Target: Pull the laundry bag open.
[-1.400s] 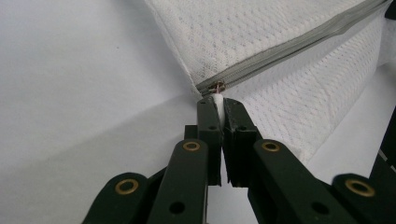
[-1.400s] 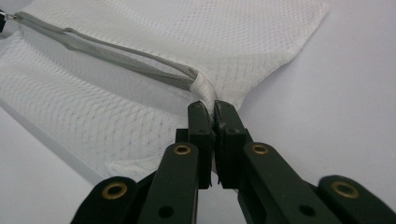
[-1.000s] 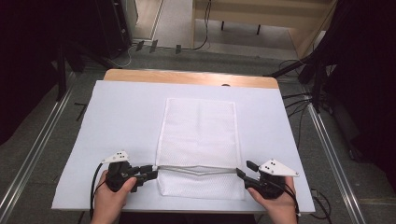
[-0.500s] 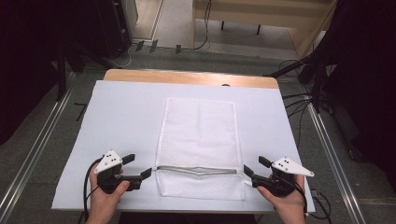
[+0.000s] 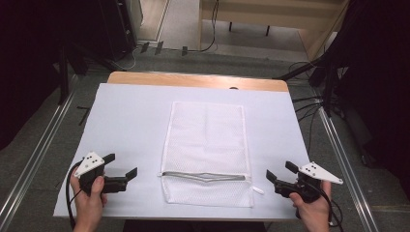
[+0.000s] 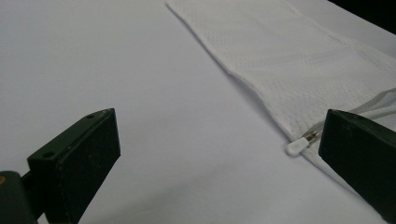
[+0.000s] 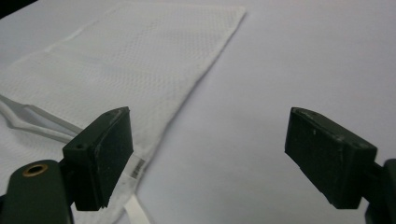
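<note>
White sheet covers wooden table.

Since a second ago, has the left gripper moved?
Yes. In the high view the left gripper, then at the mesh bag's left edge by the zipper, has pulled back leftward and now sits apart from it, open.

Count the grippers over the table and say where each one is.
2. The left gripper is open at the near left of the white table cover; the right gripper is open at the near right. Each sits beside the white mesh laundry bag, not touching it.
</note>
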Action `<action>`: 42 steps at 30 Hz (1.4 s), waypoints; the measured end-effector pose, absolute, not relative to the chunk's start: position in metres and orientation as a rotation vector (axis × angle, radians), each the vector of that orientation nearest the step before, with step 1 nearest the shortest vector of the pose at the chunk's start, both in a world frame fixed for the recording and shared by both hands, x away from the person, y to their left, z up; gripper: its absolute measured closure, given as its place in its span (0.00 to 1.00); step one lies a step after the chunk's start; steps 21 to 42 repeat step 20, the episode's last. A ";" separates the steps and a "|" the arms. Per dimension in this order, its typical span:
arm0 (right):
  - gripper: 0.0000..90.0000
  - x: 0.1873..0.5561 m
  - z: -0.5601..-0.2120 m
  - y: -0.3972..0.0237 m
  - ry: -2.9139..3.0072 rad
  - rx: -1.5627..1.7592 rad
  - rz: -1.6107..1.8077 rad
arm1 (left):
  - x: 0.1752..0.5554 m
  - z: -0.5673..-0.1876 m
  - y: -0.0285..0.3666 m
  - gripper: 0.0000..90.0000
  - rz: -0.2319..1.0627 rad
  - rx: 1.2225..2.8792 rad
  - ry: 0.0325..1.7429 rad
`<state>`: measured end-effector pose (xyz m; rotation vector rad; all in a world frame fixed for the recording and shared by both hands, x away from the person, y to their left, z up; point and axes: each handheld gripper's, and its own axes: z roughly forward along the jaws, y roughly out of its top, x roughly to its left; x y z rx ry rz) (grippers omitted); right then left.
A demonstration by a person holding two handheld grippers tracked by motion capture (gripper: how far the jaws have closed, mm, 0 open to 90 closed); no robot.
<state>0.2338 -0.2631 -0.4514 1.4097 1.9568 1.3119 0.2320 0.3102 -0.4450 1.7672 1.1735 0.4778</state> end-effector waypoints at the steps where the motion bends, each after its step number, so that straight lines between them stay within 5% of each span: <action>1: 0.17 0.234 -0.452 -0.267 1.950 1.420 1.304 | 0.232 -0.445 0.313 0.00 0.481 1.764 1.178; 12: 0.17 0.233 -0.458 -0.304 1.842 1.521 1.288 | 0.234 -0.450 0.331 0.00 0.521 1.736 1.228; 42: 0.17 0.234 -0.460 -0.301 1.855 1.523 1.263 | 0.236 -0.453 0.329 0.00 0.536 1.752 1.234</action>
